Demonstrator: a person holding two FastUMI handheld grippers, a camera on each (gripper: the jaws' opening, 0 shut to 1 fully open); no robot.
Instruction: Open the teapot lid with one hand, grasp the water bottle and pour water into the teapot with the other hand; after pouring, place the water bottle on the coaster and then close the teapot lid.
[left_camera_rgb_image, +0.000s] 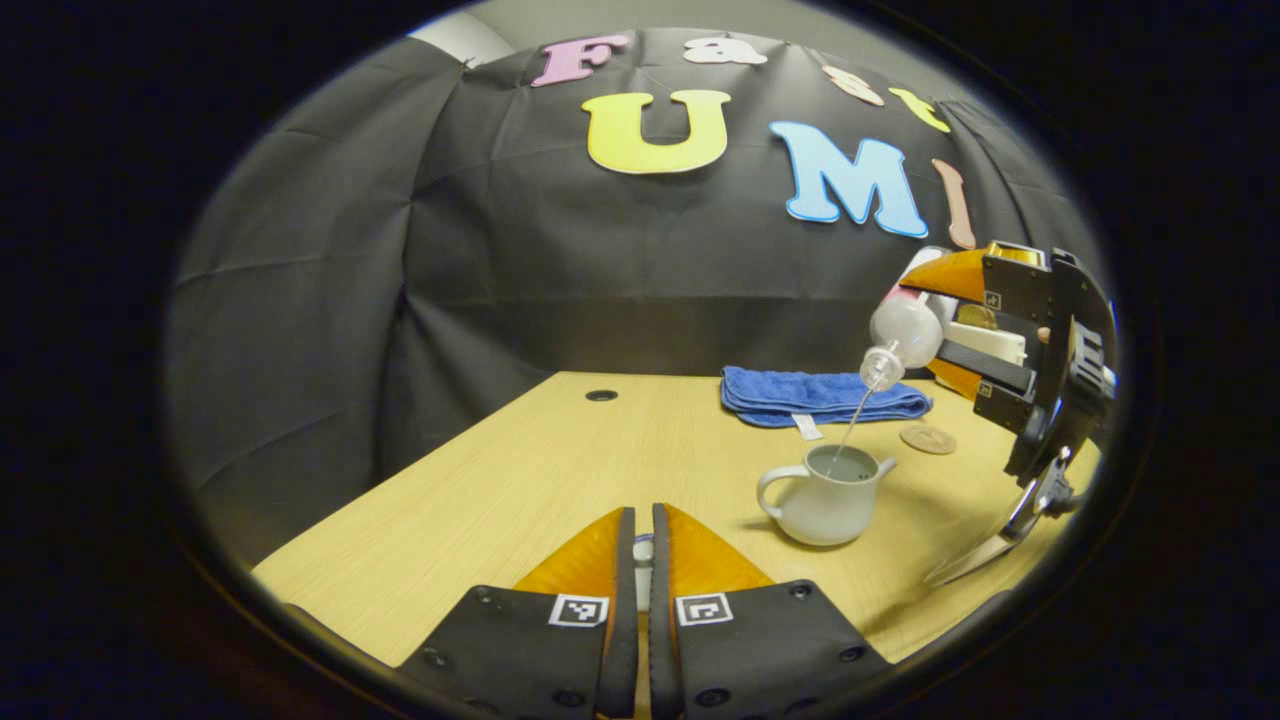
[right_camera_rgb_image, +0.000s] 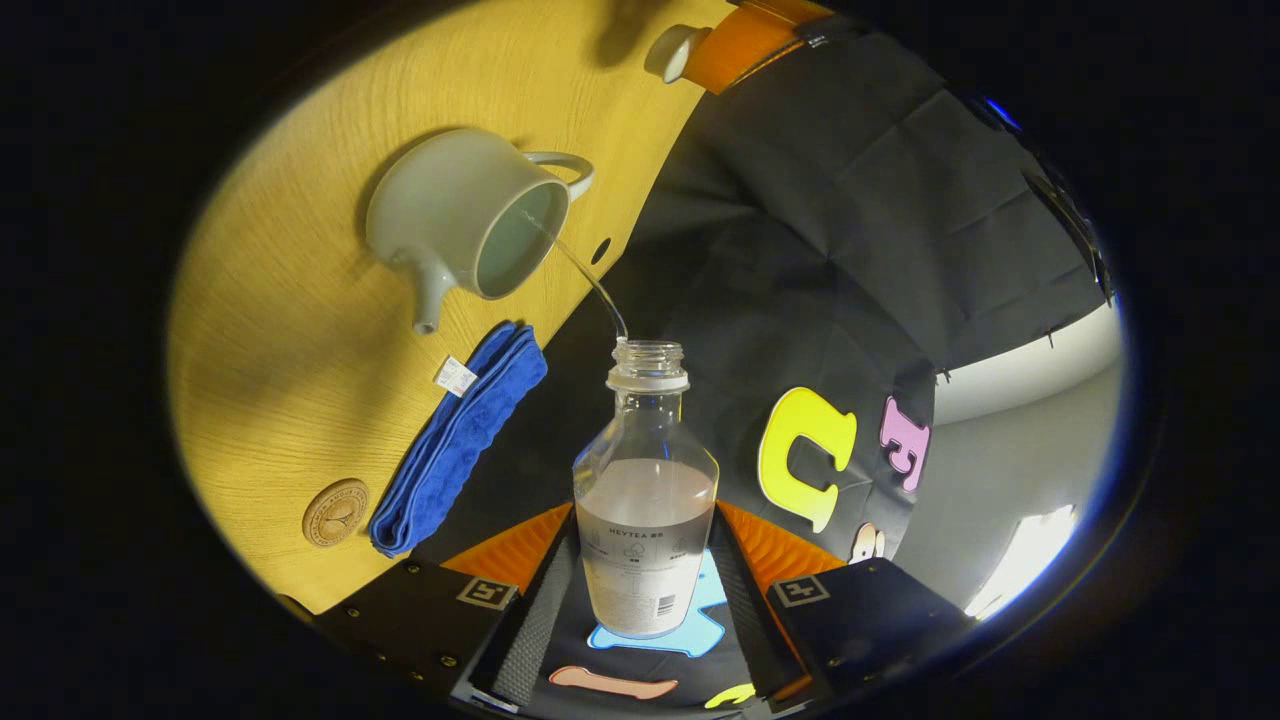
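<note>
right gripper (right_camera_rgb_image: 645, 560) tilts water bottle (right_camera_rgb_image: 646, 520), stream entering open teapot (right_camera_rgb_image: 470, 215)

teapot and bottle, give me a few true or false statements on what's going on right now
1. Water streams from the water bottle into the teapot. True.
2. The teapot lid sits on the teapot. False: the teapot is open; the left gripper holds the lid.
3. The bottle stands on the coaster. False: the right gripper holds it tilted above the teapot.
4. A folded blue towel lies beside the coaster. True.
</note>
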